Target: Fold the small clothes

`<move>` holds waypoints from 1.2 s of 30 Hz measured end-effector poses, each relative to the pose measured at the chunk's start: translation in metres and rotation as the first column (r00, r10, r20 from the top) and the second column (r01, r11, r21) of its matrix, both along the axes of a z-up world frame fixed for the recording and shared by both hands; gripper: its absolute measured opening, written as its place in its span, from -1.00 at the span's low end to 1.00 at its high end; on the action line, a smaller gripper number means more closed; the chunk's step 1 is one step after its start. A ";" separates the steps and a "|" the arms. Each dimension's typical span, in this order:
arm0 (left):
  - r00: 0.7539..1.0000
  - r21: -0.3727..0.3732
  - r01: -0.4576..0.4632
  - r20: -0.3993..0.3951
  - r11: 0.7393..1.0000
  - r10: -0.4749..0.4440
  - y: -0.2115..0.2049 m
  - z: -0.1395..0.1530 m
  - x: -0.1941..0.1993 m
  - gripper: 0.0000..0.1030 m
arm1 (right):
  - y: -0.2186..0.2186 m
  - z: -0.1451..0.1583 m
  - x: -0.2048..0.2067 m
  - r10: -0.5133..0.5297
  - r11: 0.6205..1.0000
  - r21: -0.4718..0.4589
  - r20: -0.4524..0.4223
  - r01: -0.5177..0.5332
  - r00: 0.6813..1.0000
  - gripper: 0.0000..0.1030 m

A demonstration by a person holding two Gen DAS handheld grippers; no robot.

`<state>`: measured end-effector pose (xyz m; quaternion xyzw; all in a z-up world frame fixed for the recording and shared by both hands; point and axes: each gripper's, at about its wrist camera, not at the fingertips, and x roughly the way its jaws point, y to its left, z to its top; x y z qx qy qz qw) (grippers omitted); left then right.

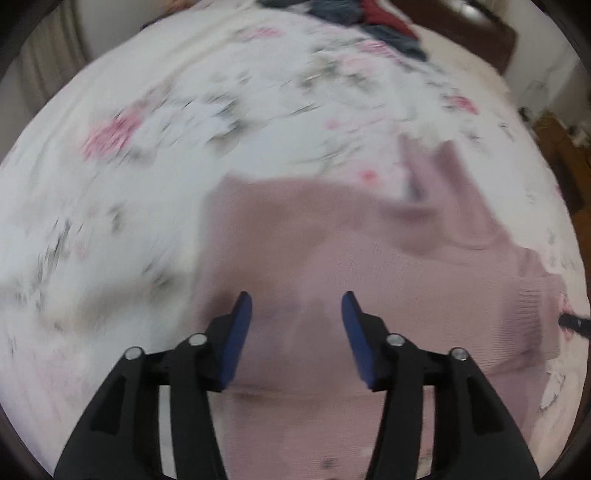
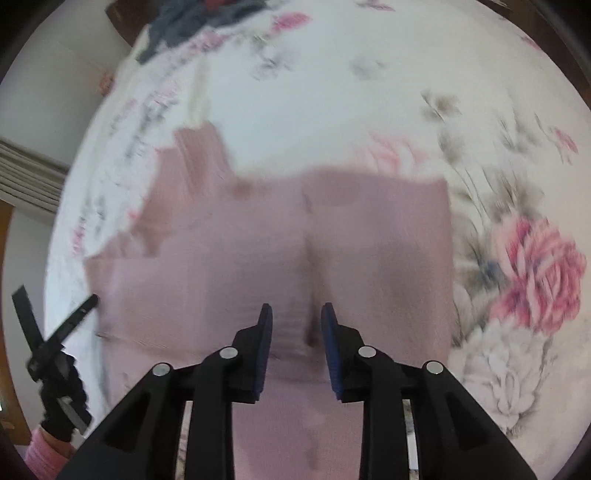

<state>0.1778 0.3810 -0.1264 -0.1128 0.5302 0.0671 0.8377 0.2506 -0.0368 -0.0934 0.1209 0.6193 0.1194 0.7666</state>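
Left wrist view, nearest: left gripper (image 1: 296,306) with black arms and blue pads (image 1: 236,343), jaws spread wide, nothing between them. It hangs over the pink knit sweater (image 1: 332,266); contact with the fabric cannot be told because of motion blur. The sweater lies flat on the floral bedsheet (image 1: 155,140), filling the lower middle and right of this view. Its ribbed cuff or hem (image 1: 532,317) shows at the right edge. A narrower pink part, probably a sleeve (image 1: 436,173), runs up and away at the far side. A black tip (image 1: 574,323) pokes in just beside the ribbed edge at far right; likely the other gripper, too little visible to be sure.

Right wrist view, nearest: right gripper (image 2: 296,317), same black arms, blue pads (image 2: 264,350), jaws at a narrower gap than the left, apart, a raised ridge of sweater (image 2: 258,258) lying between or just under the tips; a grip on it cannot be confirmed. The left gripper (image 2: 55,332) shows at the left edge beside the sweater's border, with a pink sleeve (image 2: 40,450) of the person below it.

Farther: sheet printed with pink roses (image 2: 535,273) and grey leaves. Farthest: a pile of dark clothes (image 1: 369,22), blue-grey and red, at the bed's far end, well apart from the sweater. A wall (image 2: 44,92) lies beyond the bed.
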 end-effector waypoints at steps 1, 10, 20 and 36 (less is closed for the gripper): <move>0.999 -0.013 0.037 -0.004 0.999 -0.037 -0.012 0.001 0.005 0.07 | 0.008 0.001 0.005 0.018 1.000 0.015 0.002 -0.018 1.000 -0.40; 0.985 -0.011 0.121 -0.119 0.993 -0.122 -0.044 -0.040 0.018 0.07 | 0.027 -0.034 -0.002 0.081 0.996 -0.029 -0.066 -0.084 0.994 -0.40; 0.983 0.013 0.136 -0.130 0.991 -0.133 -0.043 -0.055 0.009 0.20 | 0.007 -0.064 -0.006 0.092 0.994 -0.043 -0.108 -0.097 0.990 -0.36; 0.985 -0.060 0.168 -0.020 0.984 -0.169 -0.060 0.005 0.109 0.30 | 0.037 -0.002 0.088 0.132 0.990 0.037 0.029 -0.133 0.991 -0.10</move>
